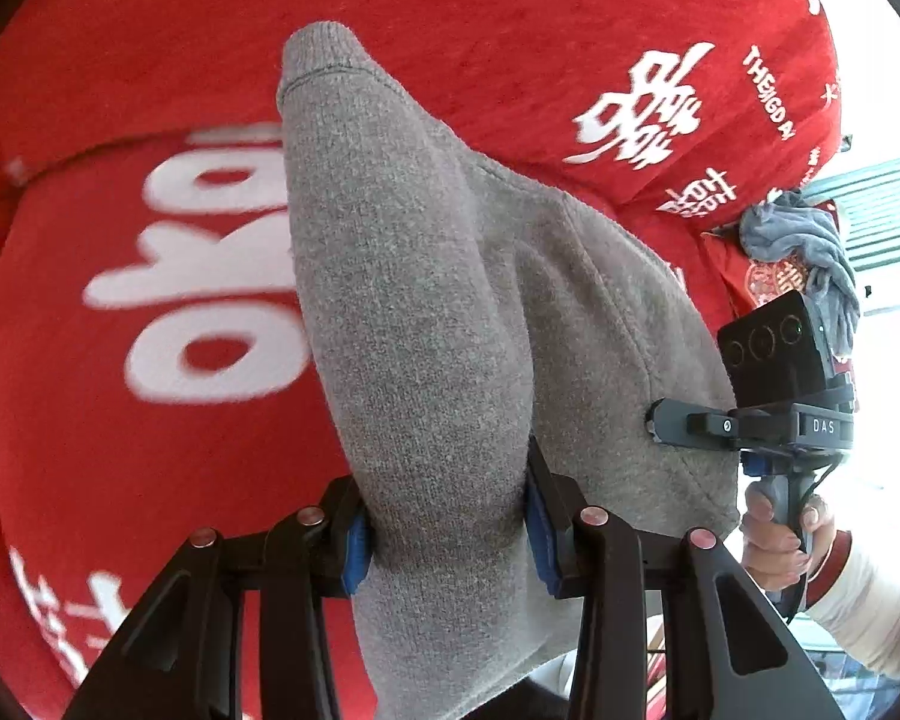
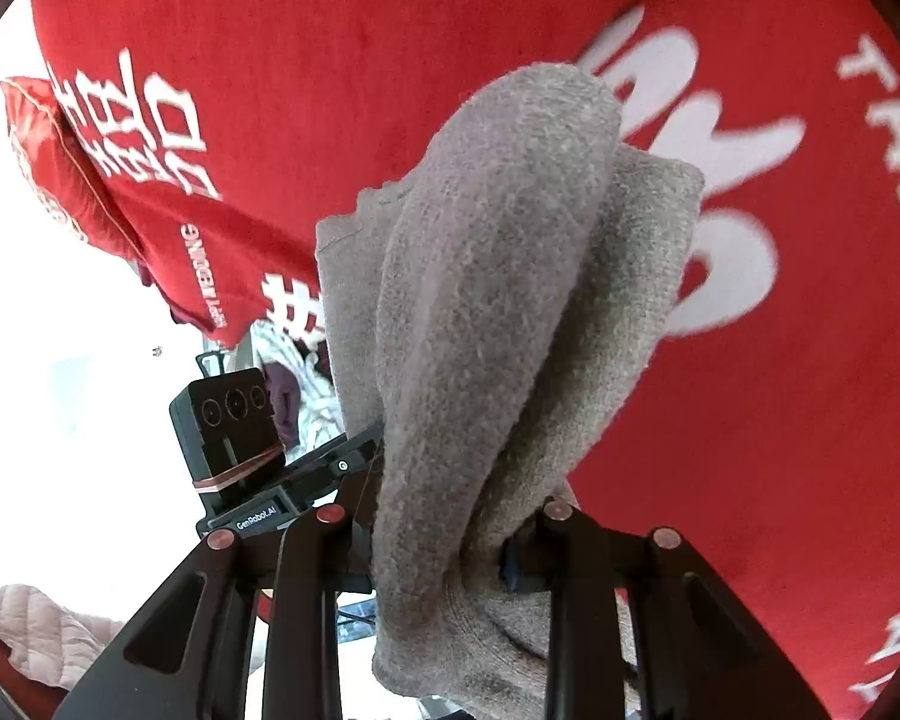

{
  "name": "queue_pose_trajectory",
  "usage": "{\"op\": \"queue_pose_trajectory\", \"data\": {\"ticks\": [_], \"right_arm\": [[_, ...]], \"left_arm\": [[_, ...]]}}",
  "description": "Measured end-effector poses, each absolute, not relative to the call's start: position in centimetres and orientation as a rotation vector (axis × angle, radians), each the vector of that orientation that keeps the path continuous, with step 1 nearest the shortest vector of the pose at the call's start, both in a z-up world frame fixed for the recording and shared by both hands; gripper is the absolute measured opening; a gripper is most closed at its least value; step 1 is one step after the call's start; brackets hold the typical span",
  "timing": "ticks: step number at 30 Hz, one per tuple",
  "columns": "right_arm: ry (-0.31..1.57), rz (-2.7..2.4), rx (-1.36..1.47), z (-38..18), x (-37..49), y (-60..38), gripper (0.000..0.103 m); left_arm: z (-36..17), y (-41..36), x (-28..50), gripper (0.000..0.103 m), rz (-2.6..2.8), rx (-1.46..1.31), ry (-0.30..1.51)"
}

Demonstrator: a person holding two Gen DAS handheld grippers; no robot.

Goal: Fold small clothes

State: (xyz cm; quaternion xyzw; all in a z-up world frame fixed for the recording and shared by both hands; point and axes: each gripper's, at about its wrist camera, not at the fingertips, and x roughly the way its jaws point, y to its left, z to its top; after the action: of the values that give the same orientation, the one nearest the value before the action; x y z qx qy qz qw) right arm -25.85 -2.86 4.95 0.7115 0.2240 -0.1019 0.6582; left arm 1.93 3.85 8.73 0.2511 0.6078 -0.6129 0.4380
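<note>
My left gripper (image 1: pixel 447 531) sits bottom centre of the left wrist view, jaws clamped on the grey knit garment (image 1: pixel 426 324), blue pads (image 1: pixel 355 546) pressing the fabric from both sides. The garment runs up from the jaws thru mid frame, w/ a ribbed cuff end at upper centre, over the red blanket (image 1: pixel 150 450) w/ white lettering. At right edge I see my right hand (image 1: pixel 777 534) on the other gripper's handle, and a blue-grey cloth (image 1: pixel 810 246) bunched above it.

In the right wrist view my right gripper (image 2: pixel 438 546) is at bottom centre, jaws closed on the same grey knit garment (image 2: pixel 486 300), which bunches up thru mid frame. Red blanket (image 2: pixel 750 420) fills the bkgd. Left gripper's body (image 2: pixel 234 438) shows at lower left; a pink quilted fabric (image 2: pixel 36 624) sits in the bottom left corner.
</note>
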Motion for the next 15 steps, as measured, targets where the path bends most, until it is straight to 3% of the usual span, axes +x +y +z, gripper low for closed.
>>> {"op": "queue_pose_trajectory", "data": {"ticks": [11,15], "right_arm": [[0.628,-0.262,1.62,-0.1,-19.9,0.4,0.031],[0.684,-0.335,1.592,-0.2,-20.2,-0.3,0.035]], "left_arm": [[2.3,8.1,6.1,0.043,-1.379,0.68,1.53],[2.2,8.9,7.3,0.046,-1.336,0.664,1.494]]}}
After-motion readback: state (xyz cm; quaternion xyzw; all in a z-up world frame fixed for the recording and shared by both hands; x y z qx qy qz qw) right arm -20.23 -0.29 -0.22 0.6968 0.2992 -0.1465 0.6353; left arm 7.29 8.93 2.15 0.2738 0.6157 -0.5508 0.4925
